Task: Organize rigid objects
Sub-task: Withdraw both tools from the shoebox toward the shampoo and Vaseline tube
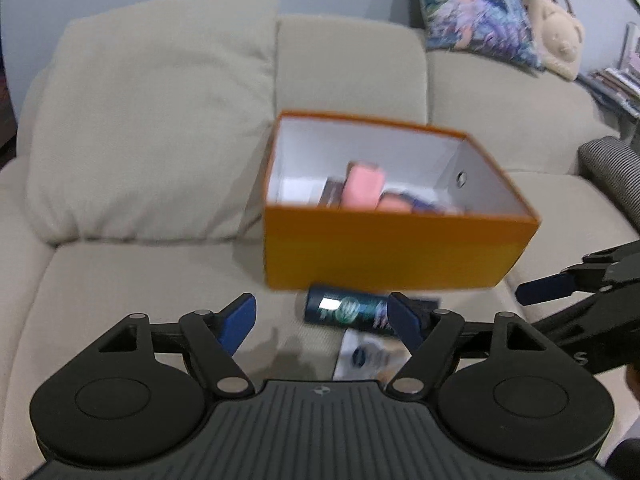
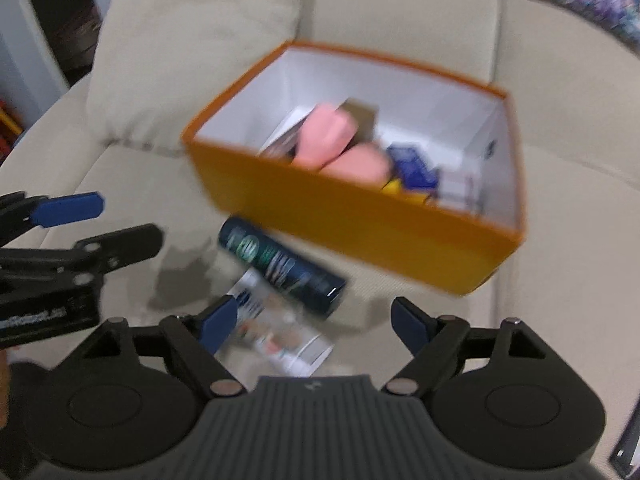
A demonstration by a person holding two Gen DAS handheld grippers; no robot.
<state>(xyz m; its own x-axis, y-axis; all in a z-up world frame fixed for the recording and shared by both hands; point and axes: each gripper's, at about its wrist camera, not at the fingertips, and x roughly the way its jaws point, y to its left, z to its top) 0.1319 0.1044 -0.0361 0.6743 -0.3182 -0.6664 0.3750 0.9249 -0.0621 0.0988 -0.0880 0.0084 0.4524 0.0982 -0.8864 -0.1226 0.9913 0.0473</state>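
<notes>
Nearest the lens in the left wrist view, the left gripper has its two blue-tipped fingers spread wide with nothing between them, above the beige fabric seat of the sofa. Just ahead of the right fingertip lies one dark blue can, a smooth cylinder on its side with a teal and white printed label, touching the cushion and sitting just before the front wall of the orange box. Under and beside the can lies one flat white printed packet, glossy-looking; motion blur makes its print unreadable. The box is a single open rectangular carton, orange outside and white inside, resting on the seat against the back cushions. Inside it are two pink rounded items, plus what seem to be a few small cartons in white, blue and yellow, too smeared to count surely. At far right the right gripper enters as black linkage with one blue pad showing.

In the right wrist view the right gripper likewise stands with fingers apart and empty, the packet between and below them, the can just beyond
</notes>
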